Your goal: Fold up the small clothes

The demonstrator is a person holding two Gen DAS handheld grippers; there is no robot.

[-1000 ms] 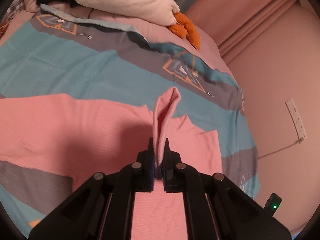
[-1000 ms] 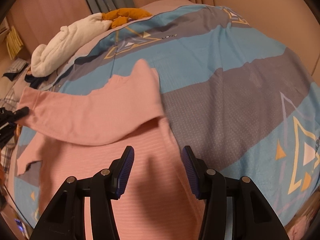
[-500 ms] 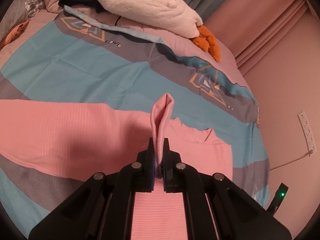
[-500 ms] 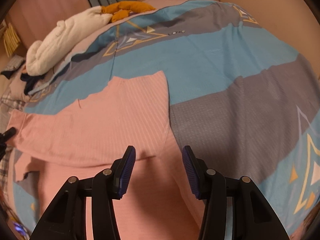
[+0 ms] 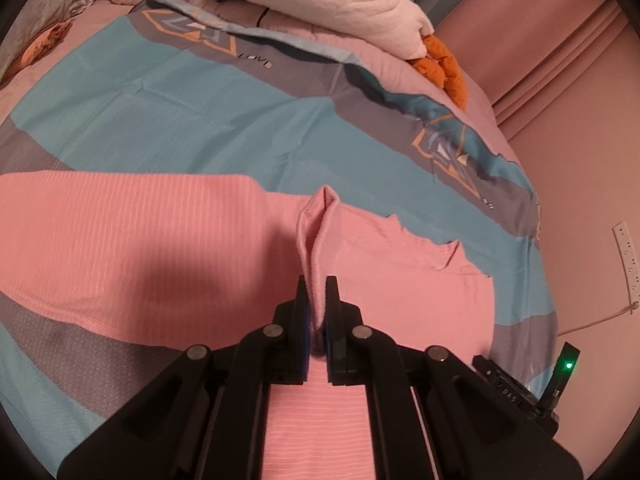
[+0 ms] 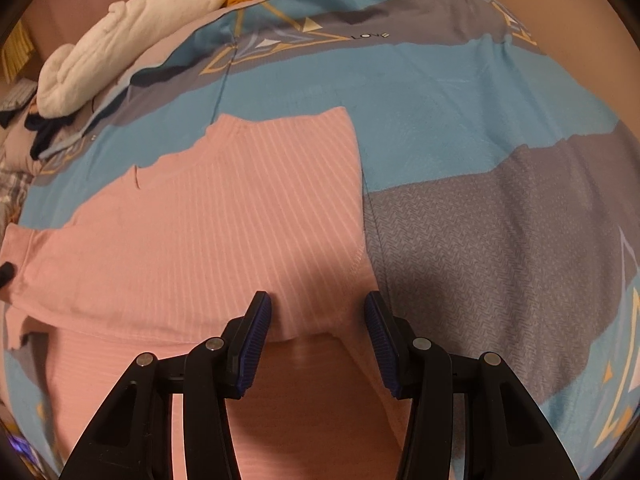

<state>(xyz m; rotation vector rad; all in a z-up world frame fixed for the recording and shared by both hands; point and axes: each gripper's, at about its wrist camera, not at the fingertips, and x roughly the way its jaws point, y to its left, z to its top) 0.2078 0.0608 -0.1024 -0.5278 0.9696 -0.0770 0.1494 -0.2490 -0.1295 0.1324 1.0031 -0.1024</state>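
Observation:
A pink ribbed shirt (image 6: 208, 220) lies on the bed, its upper part folded over the lower part. My left gripper (image 5: 317, 286) is shut on a pinched edge of the pink shirt (image 5: 316, 236), which stands up as a narrow fold between the fingers. The shirt spreads out flat to the left and right of it (image 5: 120, 240). My right gripper (image 6: 316, 304) is open and empty, hovering just above the folded edge near the shirt's right side.
The bed has a blue and grey patterned duvet (image 6: 460, 128). A white plush toy (image 5: 340, 0) with orange feet and dark clothes lie at the head of the bed. A wall with a socket strip (image 5: 626, 264) is right of the bed.
The folded upper part of the shirt has settled flat on the bed. My left gripper has carried its pinched edge lower and over the shirt. My right gripper has stayed open and moved closer.

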